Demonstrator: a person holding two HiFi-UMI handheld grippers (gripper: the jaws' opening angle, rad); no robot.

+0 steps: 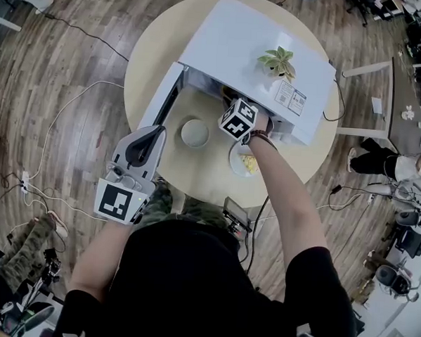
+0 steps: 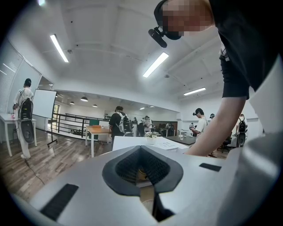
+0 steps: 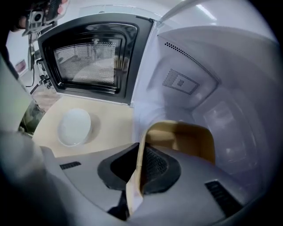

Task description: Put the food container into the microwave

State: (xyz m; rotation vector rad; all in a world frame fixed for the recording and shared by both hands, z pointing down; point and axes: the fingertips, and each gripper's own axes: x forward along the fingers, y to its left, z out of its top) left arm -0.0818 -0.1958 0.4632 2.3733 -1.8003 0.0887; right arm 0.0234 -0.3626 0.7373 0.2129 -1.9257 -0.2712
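Currently the microwave (image 1: 259, 54) stands at the far side of the round table (image 1: 149, 55). Its door (image 3: 90, 57) is swung fully open to the left, so the cavity mouth is unobstructed. A small potted plant (image 1: 277, 62) sits on the top panel.

Right gripper (image 3: 141, 154): the jaws are pinched on the near wall of the tan food container (image 3: 190, 141), with the wall running edge-on between the pads. The container is at the front of the cavity. The left cavity wall is close beside it and open room remains to the right and rear. Whether its base rests on the cavity floor cannot be determined. Only its bare tan inner walls are visible, and its contents cannot be made out.

Left gripper (image 2: 142, 154): it is held at the near left edge of the table, well apart from the microwave. The jaws are pressed almost together and grip nothing.

Table surface: a white bowl (image 1: 195, 133) sits in front of the open door, showing only a plain white surface. A round dish holding yellow food (image 1: 247, 163) lies beneath the right forearm, near the table's front edge. Clear tabletop lies between the two.
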